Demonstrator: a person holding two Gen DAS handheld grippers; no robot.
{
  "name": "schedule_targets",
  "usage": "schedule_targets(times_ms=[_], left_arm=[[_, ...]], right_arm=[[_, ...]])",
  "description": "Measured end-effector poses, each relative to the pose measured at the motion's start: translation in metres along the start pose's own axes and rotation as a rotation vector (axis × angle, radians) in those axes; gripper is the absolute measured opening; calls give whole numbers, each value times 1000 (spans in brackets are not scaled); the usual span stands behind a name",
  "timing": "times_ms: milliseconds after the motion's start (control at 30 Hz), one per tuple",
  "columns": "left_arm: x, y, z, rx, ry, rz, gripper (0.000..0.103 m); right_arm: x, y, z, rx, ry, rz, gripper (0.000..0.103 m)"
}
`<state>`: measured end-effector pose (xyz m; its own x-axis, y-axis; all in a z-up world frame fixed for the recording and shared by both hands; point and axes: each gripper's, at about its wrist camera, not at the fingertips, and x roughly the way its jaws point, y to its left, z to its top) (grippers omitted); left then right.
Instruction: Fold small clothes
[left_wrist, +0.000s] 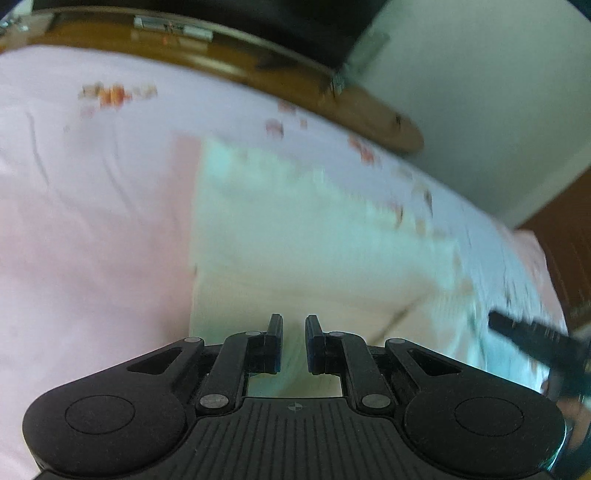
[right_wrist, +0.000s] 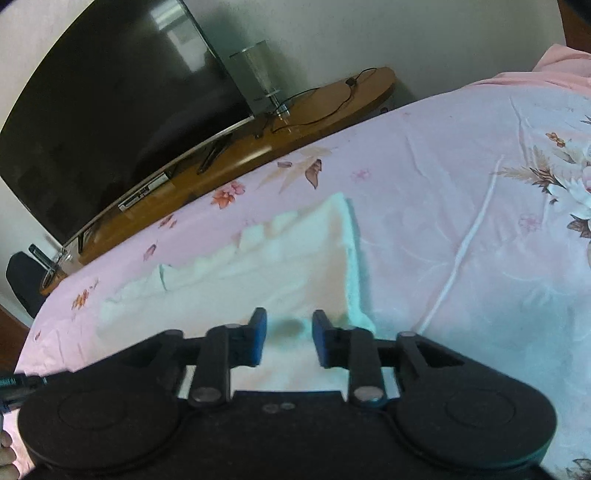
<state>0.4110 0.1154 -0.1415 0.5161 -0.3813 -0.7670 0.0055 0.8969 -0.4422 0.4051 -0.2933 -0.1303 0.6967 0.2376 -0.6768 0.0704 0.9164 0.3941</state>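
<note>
A pale mint-white garment (left_wrist: 295, 229) lies flat on the pink floral bedsheet (left_wrist: 92, 221), blurred in the left wrist view. My left gripper (left_wrist: 293, 345) is low over its near edge, and a strip of the fabric runs up between the nearly closed pads. In the right wrist view the same garment (right_wrist: 258, 273) spreads ahead with a wavy far edge. My right gripper (right_wrist: 289, 339) stands over its near corner, jaws apart and pads clear of the cloth. Part of the right gripper's black body (left_wrist: 535, 339) shows at the right edge of the left wrist view.
Beyond the bed's far edge runs a wooden TV stand (right_wrist: 295, 122). On it are a large dark screen (right_wrist: 110, 110), a glass lamp (right_wrist: 258, 74) and a black cable (right_wrist: 332, 99). A white wall is behind. A dark chair (right_wrist: 22, 280) stands at the left.
</note>
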Motion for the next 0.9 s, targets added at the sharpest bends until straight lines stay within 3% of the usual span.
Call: schedule_targets(times_ms=[133, 267, 400, 533, 600, 667, 733, 833, 900], left_arm=[[2, -3, -18, 58, 45, -13, 11], [13, -9, -24, 83, 71, -20, 11], [20, -22, -30, 159, 68, 24, 10], [17, -20, -30, 148, 46, 26, 10], [16, -23, -33, 169, 30, 44, 0], [12, -26, -36, 187, 6, 51, 0], [6, -31, -36, 200, -40, 54, 0], [-3, -36, -31, 205, -95, 47, 0], [0, -40, -28, 244, -67, 46, 0]], right_arm=[[-6, -7, -5, -42, -2, -17, 45], [-1, -6, -3, -86, -6, -22, 45], [14, 4, 3, -139, -15, -13, 45], [35, 16, 8, -209, -8, -12, 46], [44, 19, 8, -234, 3, -1, 46], [52, 24, 5, -278, 35, 0, 40], [55, 26, 1, -306, 61, -11, 6], [42, 24, -1, -303, 37, 18, 5], [32, 25, 0, -306, 16, 33, 5]])
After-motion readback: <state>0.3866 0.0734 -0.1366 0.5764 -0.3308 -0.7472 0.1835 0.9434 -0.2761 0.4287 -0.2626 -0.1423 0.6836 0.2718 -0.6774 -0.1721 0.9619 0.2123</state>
